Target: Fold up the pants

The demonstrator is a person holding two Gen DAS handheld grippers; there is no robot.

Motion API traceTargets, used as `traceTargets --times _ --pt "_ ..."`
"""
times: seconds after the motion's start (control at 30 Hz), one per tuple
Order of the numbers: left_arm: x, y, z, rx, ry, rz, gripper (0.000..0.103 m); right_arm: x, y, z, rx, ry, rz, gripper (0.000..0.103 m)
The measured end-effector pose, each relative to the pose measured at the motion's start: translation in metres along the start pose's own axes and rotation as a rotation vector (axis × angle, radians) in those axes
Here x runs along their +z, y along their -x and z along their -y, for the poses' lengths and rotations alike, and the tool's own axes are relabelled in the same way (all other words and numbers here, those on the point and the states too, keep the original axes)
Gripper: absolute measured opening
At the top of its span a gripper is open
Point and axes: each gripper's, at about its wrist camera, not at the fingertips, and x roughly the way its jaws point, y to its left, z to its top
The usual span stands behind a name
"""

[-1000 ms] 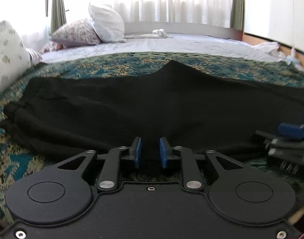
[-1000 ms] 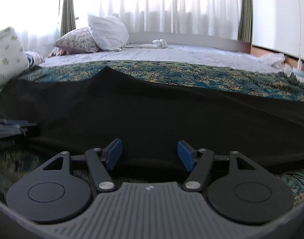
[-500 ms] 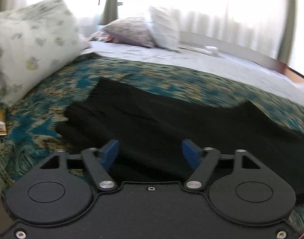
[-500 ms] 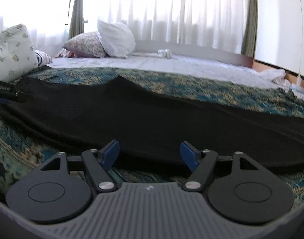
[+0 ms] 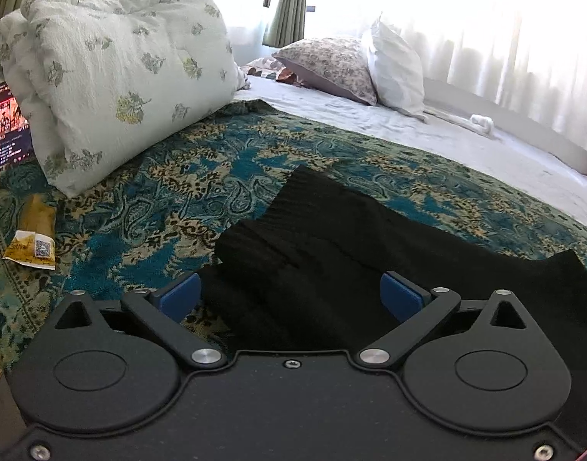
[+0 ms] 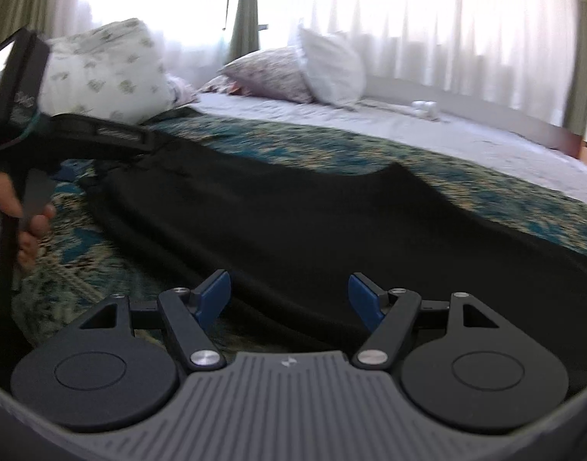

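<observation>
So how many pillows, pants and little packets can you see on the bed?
Pillows: 3 (leaf-print pillow, floral pillow, white pillow)
Pants: 1 (black pants)
Packets: 1 (yellow packet)
Total: 5

On the patterned teal and gold bedspread (image 5: 216, 176) lies 1 pair of black fabric pants (image 5: 332, 246). There are 3 pillows: 1 large white leaf-print pillow (image 5: 116, 77), 1 grey floral pillow (image 5: 328, 65) and 1 plain white pillow (image 5: 397, 65). 1 yellow paper packet (image 5: 32, 238), 1 lit phone screen (image 5: 9, 126), 2 blue-padded black grippers.
</observation>
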Motion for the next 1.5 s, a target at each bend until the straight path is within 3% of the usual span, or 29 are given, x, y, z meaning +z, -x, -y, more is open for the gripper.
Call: traceTargets --times 0.17,0.23,0.27,0.43,0.57,0.63,0.67,0.7,0.73,0.8,0.9,1.13,1.17,1.2,1.4,1.5 --pt "-0.003 -0.019 -0.006 0.028 0.050 -0.046 0.099 0.005 -0.017 -0.018 0.048 0.011 -0.025 0.080" --pt "-0.006 -0.023 -0.005 0.049 0.046 -0.056 0.084 0.009 -0.022 -0.019 0.065 -0.019 -0.030 0.080" --pt "-0.008 -0.023 -0.005 0.068 0.037 -0.052 0.068 0.011 -0.024 -0.019 0.067 -0.031 -0.027 0.080" --pt "-0.007 -0.012 -0.003 0.091 -0.016 0.025 0.045 0.016 -0.038 -0.027 0.049 0.007 -0.036 0.080" --pt "-0.004 -0.008 0.001 0.092 -0.045 0.053 0.034 0.019 -0.050 -0.037 0.040 0.053 -0.059 0.077" --pt "-0.003 -0.006 0.004 0.103 -0.063 0.065 0.026 0.022 -0.051 -0.040 0.058 0.062 -0.060 0.059" --pt "-0.003 -0.003 0.005 0.104 -0.068 0.078 0.022 0.023 -0.051 -0.042 0.062 0.071 -0.058 0.044" --pt "-0.002 0.001 0.006 0.101 -0.071 0.094 0.020 0.023 -0.050 -0.044 0.071 0.084 -0.052 0.019" --pt "-0.002 0.006 0.007 0.094 -0.077 0.108 0.019 0.023 -0.049 -0.046 0.064 0.094 -0.045 0.012" --pt "-0.001 0.015 0.008 0.099 -0.094 0.130 0.018 0.021 -0.041 -0.050 0.061 0.103 -0.016 0.008" --pt "-0.008 0.022 0.010 0.131 -0.132 0.147 0.018 0.014 -0.032 -0.057 0.075 0.125 -0.011 0.008" --pt "-0.025 0.008 0.008 0.185 -0.184 0.090 0.023 0.008 -0.029 -0.058 0.078 0.130 0.002 0.012" --pt "-0.026 0.008 0.008 0.188 -0.186 0.088 0.023 0.007 -0.028 -0.055 0.071 0.120 0.004 0.033" --pt "-0.025 0.007 0.008 0.190 -0.184 0.083 0.023 0.006 -0.026 -0.050 0.069 0.111 0.007 0.038" --pt "-0.020 0.012 0.001 0.182 -0.128 0.060 0.034 -0.012 -0.006 0.008 0.012 0.011 -0.004 0.053" --pt "-0.015 0.027 0.002 0.208 -0.101 0.107 0.040 -0.026 0.010 0.047 -0.052 -0.034 -0.016 0.055"
